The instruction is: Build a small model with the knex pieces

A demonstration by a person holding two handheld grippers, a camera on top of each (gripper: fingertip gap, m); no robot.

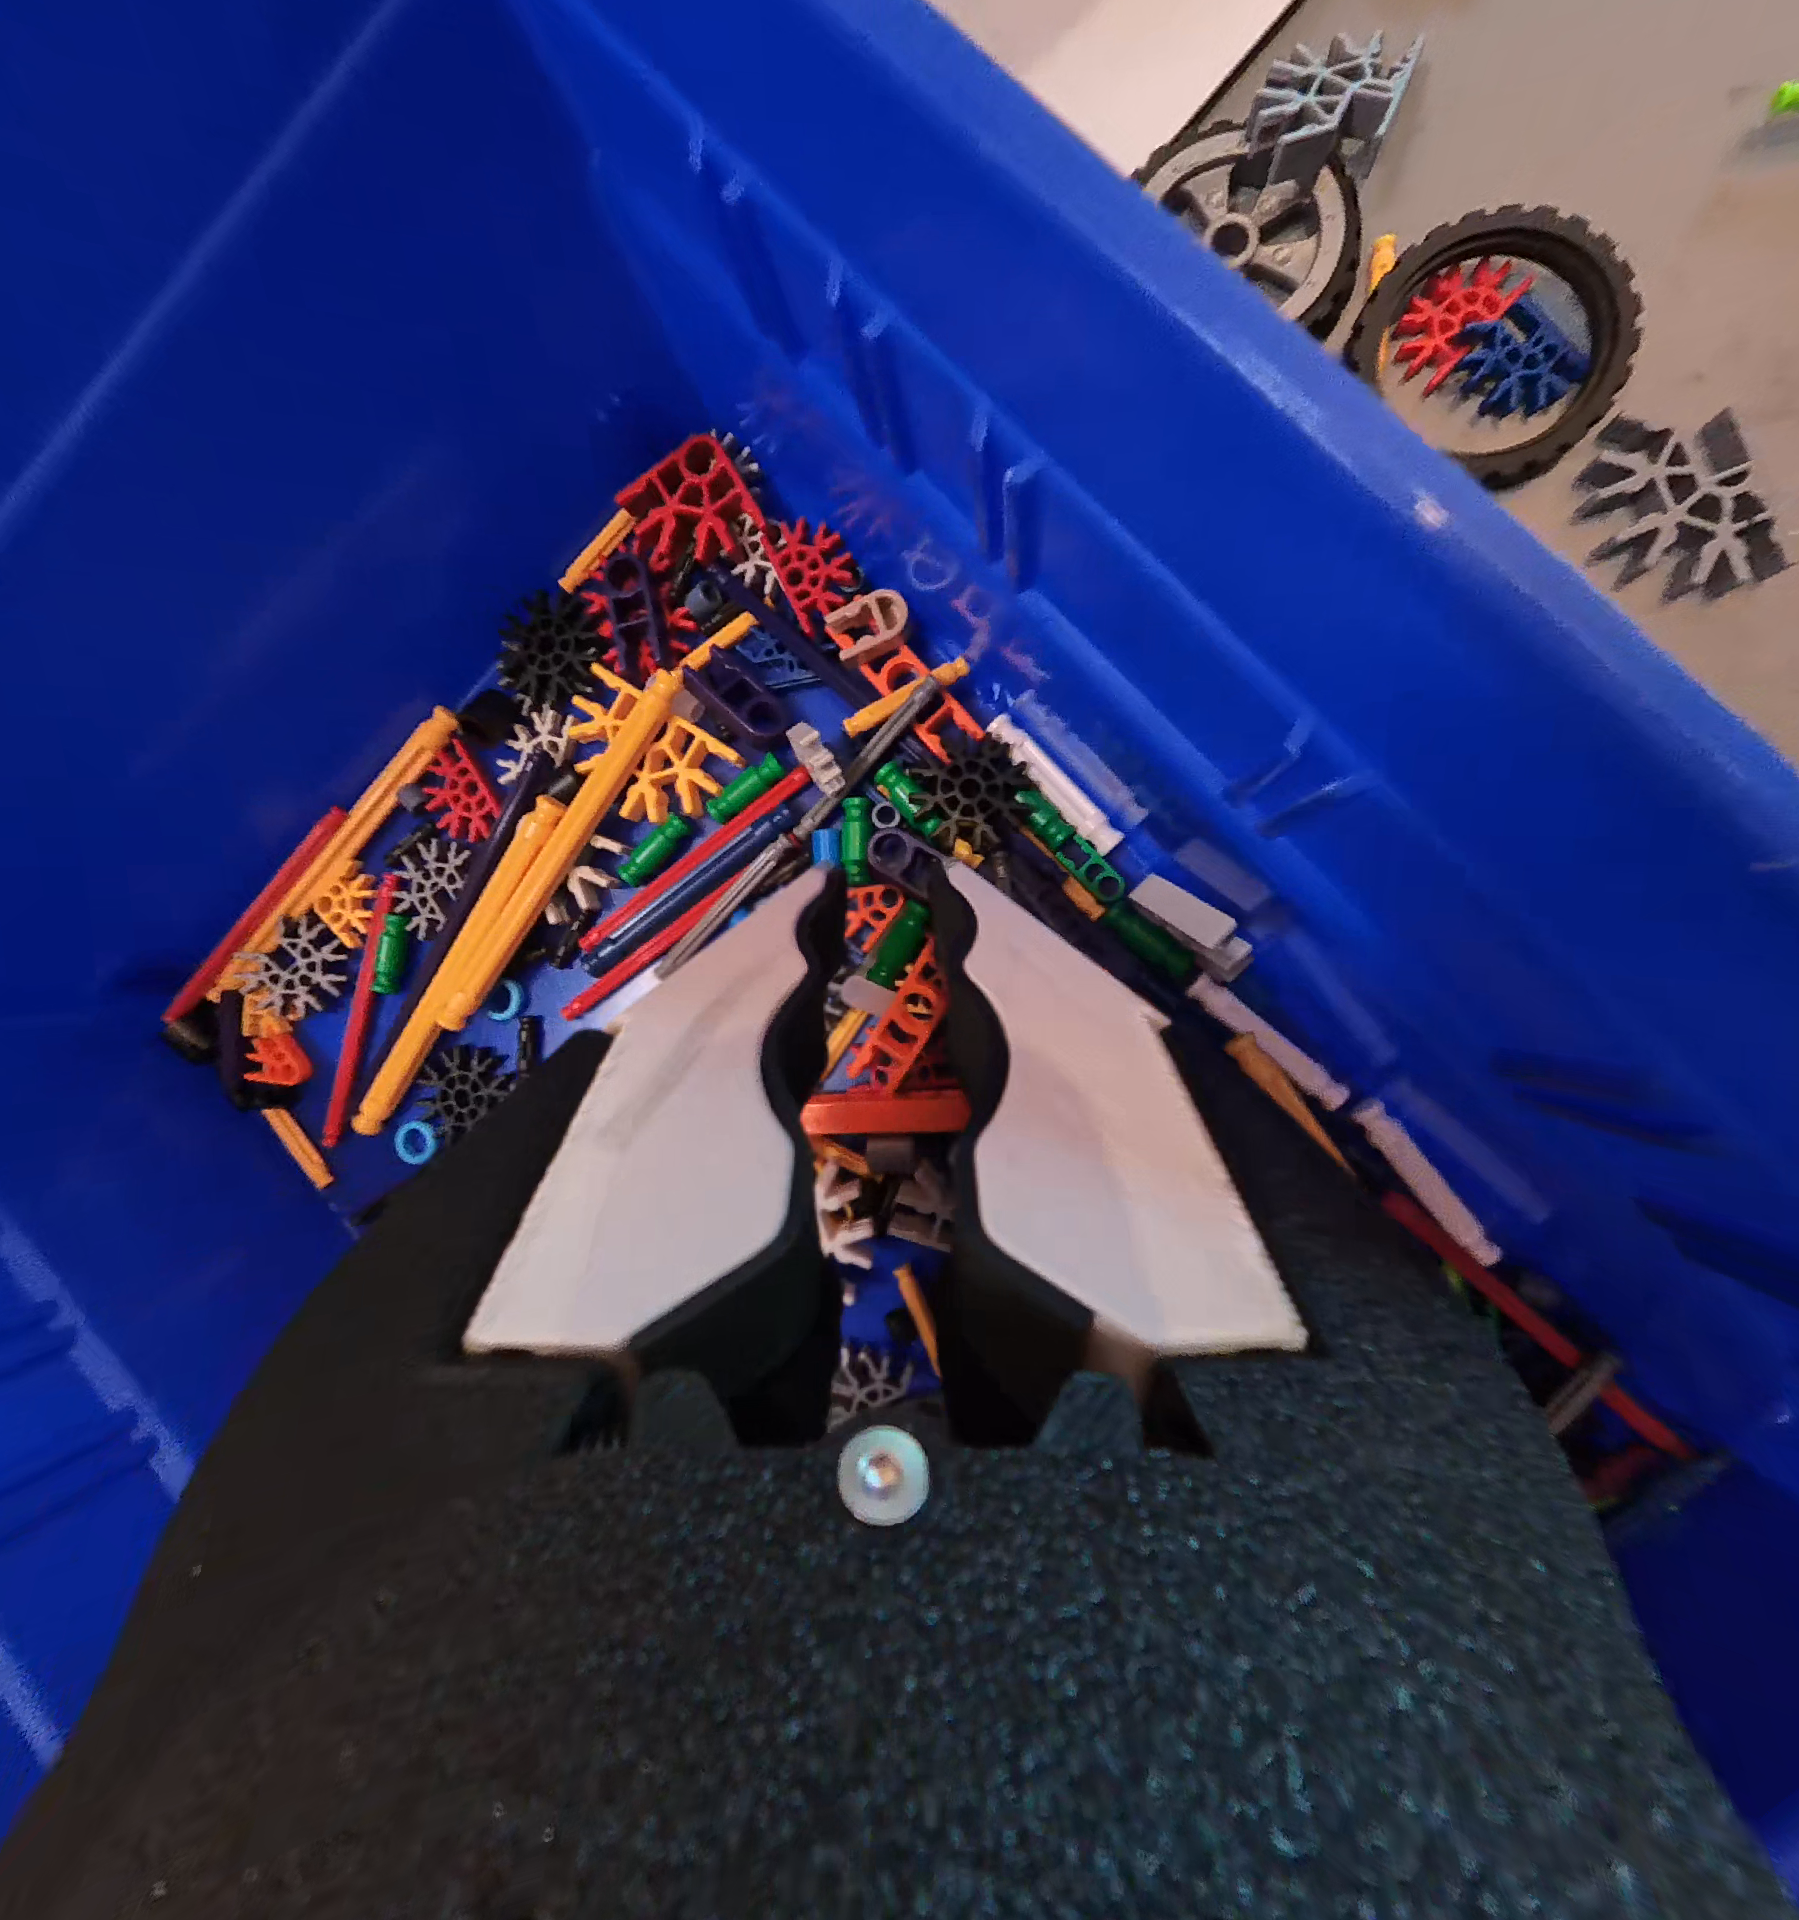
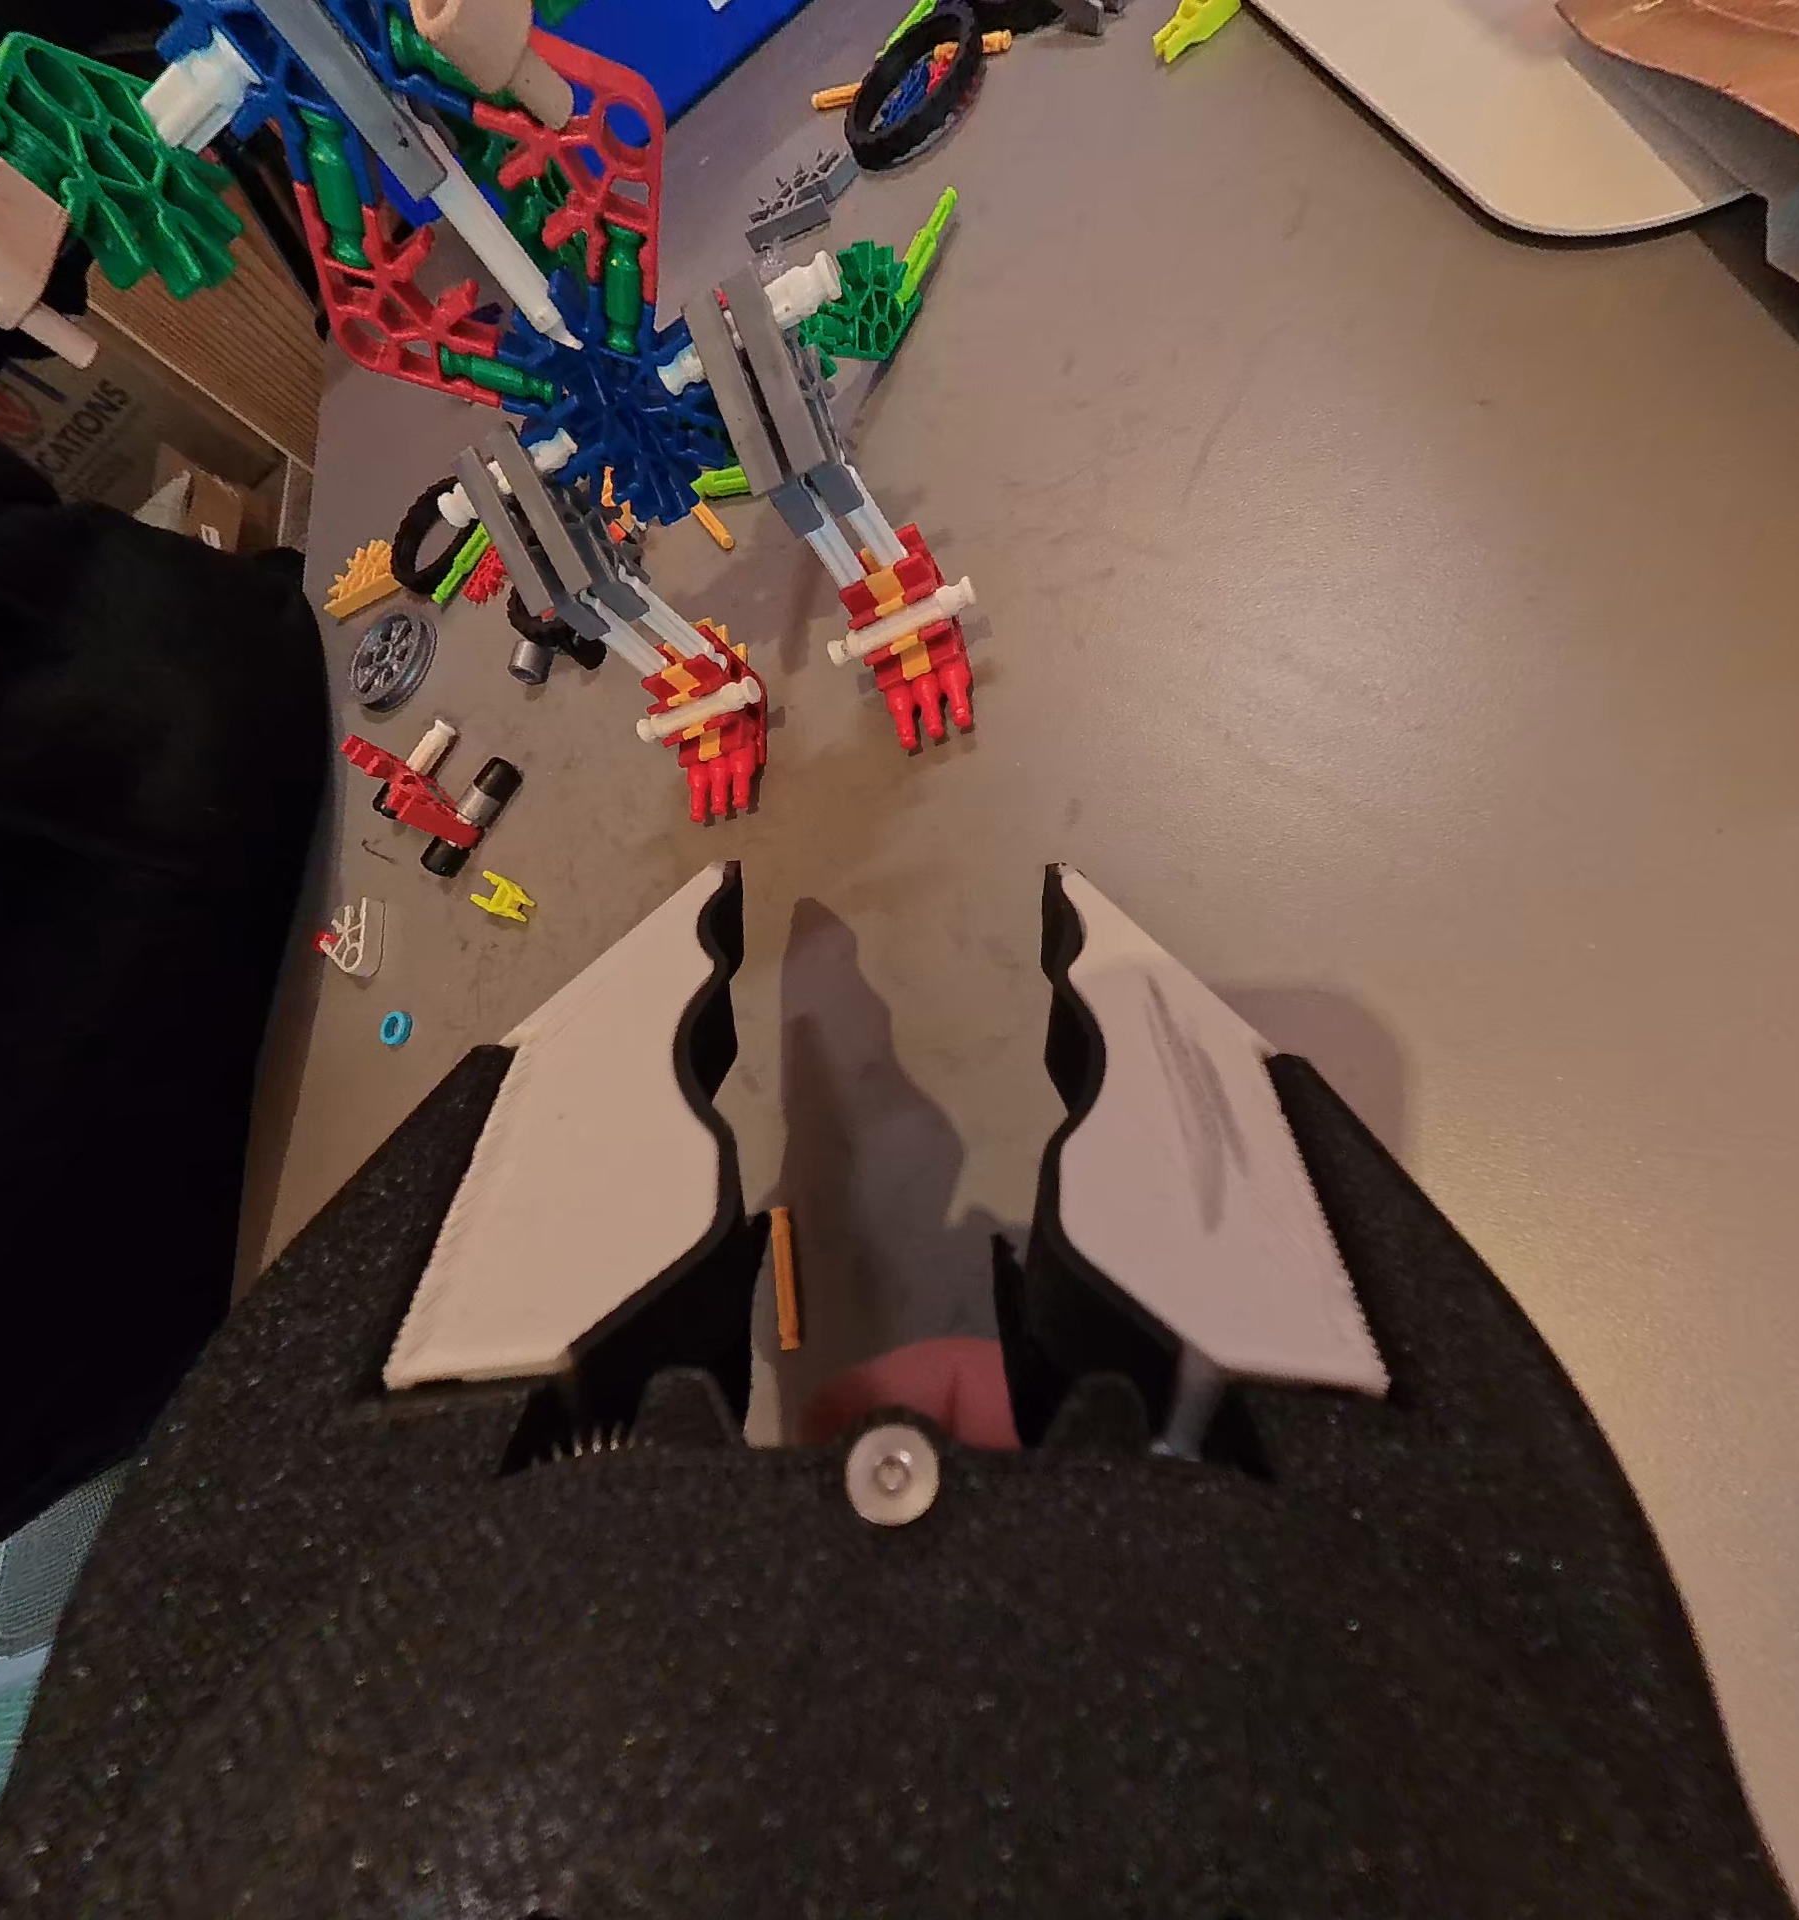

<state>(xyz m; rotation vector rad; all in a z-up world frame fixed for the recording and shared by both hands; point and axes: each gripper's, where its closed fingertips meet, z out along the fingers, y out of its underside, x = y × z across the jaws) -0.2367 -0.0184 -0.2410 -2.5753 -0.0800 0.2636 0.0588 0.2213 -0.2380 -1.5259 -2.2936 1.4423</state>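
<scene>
Two grippers show. The left gripper (image 1: 880, 891) is lowered into a blue bin (image 1: 1134, 499), tips just above a heap of loose rods and connectors (image 1: 604, 790). Its jaws are nearly together. An orange-brown piece (image 1: 882, 1114) spans the gap nearer the base; whether it is clamped cannot be told. The pieces interlock, so one would likely drag its neighbours. The right gripper (image 2: 893, 875) is spread wide and empty over the grey table (image 2: 1394, 727), with a built toy model (image 2: 614, 416) far left.
</scene>
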